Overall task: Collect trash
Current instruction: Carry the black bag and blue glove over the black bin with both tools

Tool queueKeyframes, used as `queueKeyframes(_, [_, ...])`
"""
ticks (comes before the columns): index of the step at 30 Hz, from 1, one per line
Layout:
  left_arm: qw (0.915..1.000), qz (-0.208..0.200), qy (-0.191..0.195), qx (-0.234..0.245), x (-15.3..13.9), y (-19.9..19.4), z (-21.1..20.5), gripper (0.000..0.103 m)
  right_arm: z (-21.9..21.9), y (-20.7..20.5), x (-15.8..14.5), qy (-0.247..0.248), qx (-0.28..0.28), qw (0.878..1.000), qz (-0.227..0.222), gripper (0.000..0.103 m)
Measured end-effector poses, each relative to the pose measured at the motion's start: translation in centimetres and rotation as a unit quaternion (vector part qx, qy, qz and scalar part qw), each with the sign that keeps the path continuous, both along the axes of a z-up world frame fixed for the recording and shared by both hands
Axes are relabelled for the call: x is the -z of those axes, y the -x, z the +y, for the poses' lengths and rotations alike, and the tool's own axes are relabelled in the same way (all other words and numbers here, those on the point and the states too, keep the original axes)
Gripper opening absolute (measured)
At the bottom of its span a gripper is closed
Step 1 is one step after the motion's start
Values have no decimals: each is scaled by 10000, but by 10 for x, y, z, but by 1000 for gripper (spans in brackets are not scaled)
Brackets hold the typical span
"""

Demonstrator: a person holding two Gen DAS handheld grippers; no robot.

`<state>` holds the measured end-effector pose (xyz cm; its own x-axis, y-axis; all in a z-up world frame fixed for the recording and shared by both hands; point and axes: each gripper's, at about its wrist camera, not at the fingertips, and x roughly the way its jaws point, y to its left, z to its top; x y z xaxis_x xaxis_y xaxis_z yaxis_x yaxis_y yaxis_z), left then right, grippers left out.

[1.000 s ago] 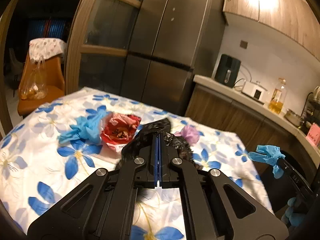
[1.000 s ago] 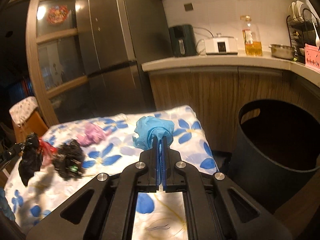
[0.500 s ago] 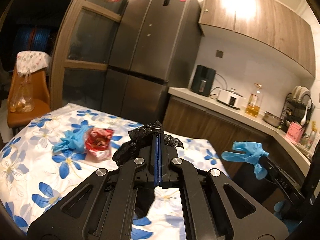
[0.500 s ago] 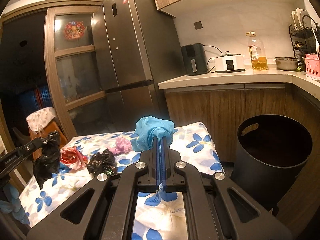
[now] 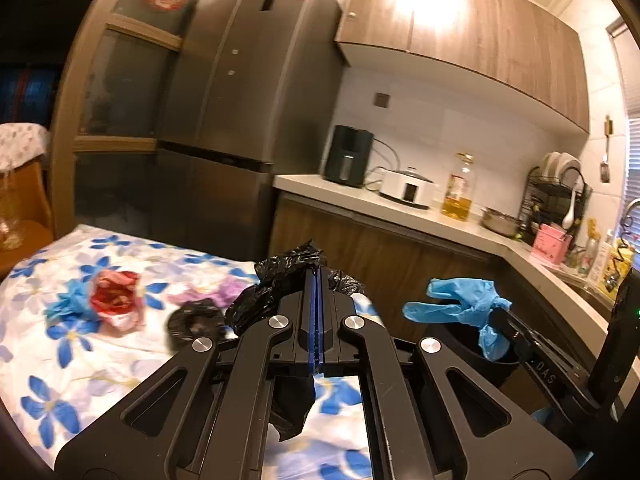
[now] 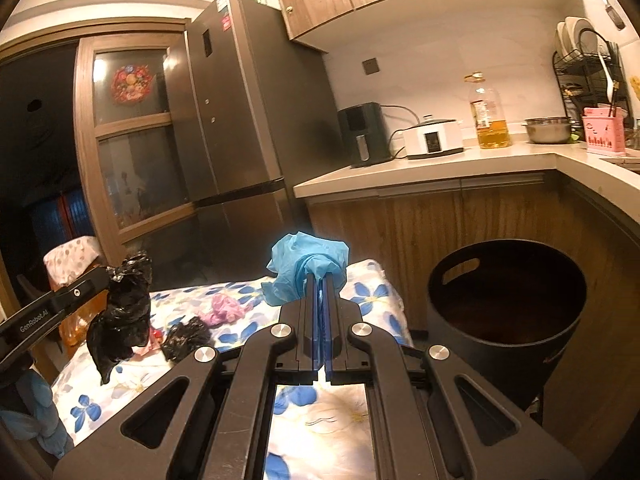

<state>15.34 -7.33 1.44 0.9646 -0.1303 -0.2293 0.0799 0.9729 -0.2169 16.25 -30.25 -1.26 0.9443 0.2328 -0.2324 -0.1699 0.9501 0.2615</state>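
My left gripper (image 5: pixel 315 276) is shut on a crumpled black plastic bag (image 5: pixel 276 284), held up above the flowered table (image 5: pixel 80 364); the same black bag (image 6: pixel 124 312) hangs from it at the left of the right wrist view. My right gripper (image 6: pixel 321 280) is shut on a blue glove (image 6: pixel 308 268), also lifted over the table's right end; the blue glove (image 5: pixel 460 300) shows at the right of the left wrist view. A black trash bin (image 6: pixel 508 312) stands open on the floor right of the table. On the cloth lie a red wrapper (image 5: pixel 114 300), another black wad (image 5: pixel 196 320), a pink wad (image 6: pixel 224 308) and a second blue glove (image 5: pixel 64 304).
A wooden counter (image 6: pixel 440 172) runs behind the bin with an air fryer (image 6: pixel 362 134), a white cooker (image 6: pixel 434 138), an oil bottle (image 6: pixel 490 114) and a dish rack (image 6: pixel 588 68). A steel fridge (image 5: pixel 256 120) stands behind the table. An orange chair (image 5: pixel 24 200) sits at far left.
Both grippers have risen and swung right with their loads; the table has dropped lower in both views and the bin and counter have come further into sight.
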Motion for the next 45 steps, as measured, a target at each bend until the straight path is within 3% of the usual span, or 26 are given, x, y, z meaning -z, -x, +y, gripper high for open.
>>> queueKeyframes(13, [9948, -145, -151, 995, -9, -41, -94, 0, -70, 2, -8, -76, 896, 9959, -139, 3])
queueKeyframes(27, [9773, -326, -190, 2087, -16, -81, -195, 0, -137, -6, -9, -217, 1671, 9856, -163, 3])
queueKeyframes(45, [9626, 25, -186, 2704, 13, -123, -237, 0, -153, -36, 3, -170, 1888, 9819, -16, 3])
